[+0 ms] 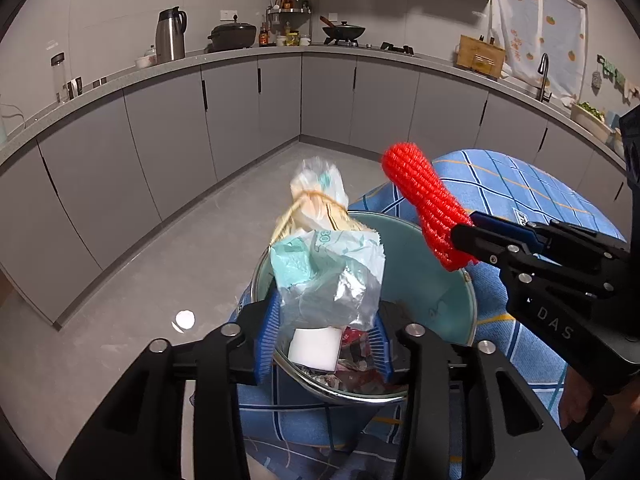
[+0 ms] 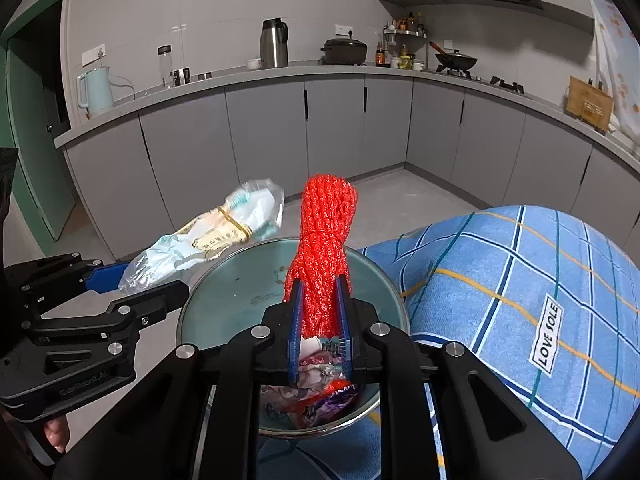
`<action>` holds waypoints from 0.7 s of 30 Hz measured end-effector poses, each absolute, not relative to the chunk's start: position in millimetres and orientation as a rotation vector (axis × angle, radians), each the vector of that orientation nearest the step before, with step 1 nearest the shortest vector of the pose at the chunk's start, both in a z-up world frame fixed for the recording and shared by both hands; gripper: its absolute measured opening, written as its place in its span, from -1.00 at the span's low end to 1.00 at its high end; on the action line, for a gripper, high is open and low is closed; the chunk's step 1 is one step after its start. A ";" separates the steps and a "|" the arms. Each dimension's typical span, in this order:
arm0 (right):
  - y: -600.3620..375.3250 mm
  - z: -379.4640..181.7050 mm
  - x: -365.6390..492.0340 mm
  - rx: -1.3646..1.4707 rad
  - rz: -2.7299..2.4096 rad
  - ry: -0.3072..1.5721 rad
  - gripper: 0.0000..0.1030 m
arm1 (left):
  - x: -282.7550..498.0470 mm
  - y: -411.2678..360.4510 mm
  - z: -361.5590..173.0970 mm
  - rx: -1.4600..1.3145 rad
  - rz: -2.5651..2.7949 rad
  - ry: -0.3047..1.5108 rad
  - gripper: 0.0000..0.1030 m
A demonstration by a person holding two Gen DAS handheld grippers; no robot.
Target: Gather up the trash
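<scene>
My left gripper [image 1: 322, 342] is shut on a crumpled plastic bag bundle [image 1: 326, 268], clear and green-white with a rubber band round it. It also shows in the right wrist view [image 2: 208, 236]. My right gripper [image 2: 320, 336] is shut on a red mesh net [image 2: 324, 240], rolled up and standing upright; it also shows in the left wrist view [image 1: 424, 204]. Both are held over a round teal bin [image 1: 432, 280] with a metal rim [image 2: 200, 304]. Wrappers and a white block [image 1: 314, 348] lie in the bin.
The bin stands on a blue plaid cloth [image 2: 520, 288]. Grey kitchen cabinets [image 1: 180, 120] run around the room under a worktop with a kettle, pots and a wok. Grey floor [image 1: 160, 280] lies to the left.
</scene>
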State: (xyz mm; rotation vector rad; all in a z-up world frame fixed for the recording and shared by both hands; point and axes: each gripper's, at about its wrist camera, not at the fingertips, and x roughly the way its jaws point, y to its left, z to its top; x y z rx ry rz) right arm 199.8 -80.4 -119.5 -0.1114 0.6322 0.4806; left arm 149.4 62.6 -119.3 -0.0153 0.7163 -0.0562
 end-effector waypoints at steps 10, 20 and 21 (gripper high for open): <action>-116.8 -104.1 185.7 0.003 0.420 0.581 0.06 | 130.9 71.1 -110.1 -0.017 0.036 0.660 0.76; -144.6 -63.3 126.6 0.051 0.383 0.454 0.25 | 95.7 68.8 -67.6 -0.022 0.058 0.513 0.89; -145.6 -59.7 122.5 0.053 0.382 0.444 0.25 | 93.9 67.4 -64.4 -0.021 0.056 0.505 0.89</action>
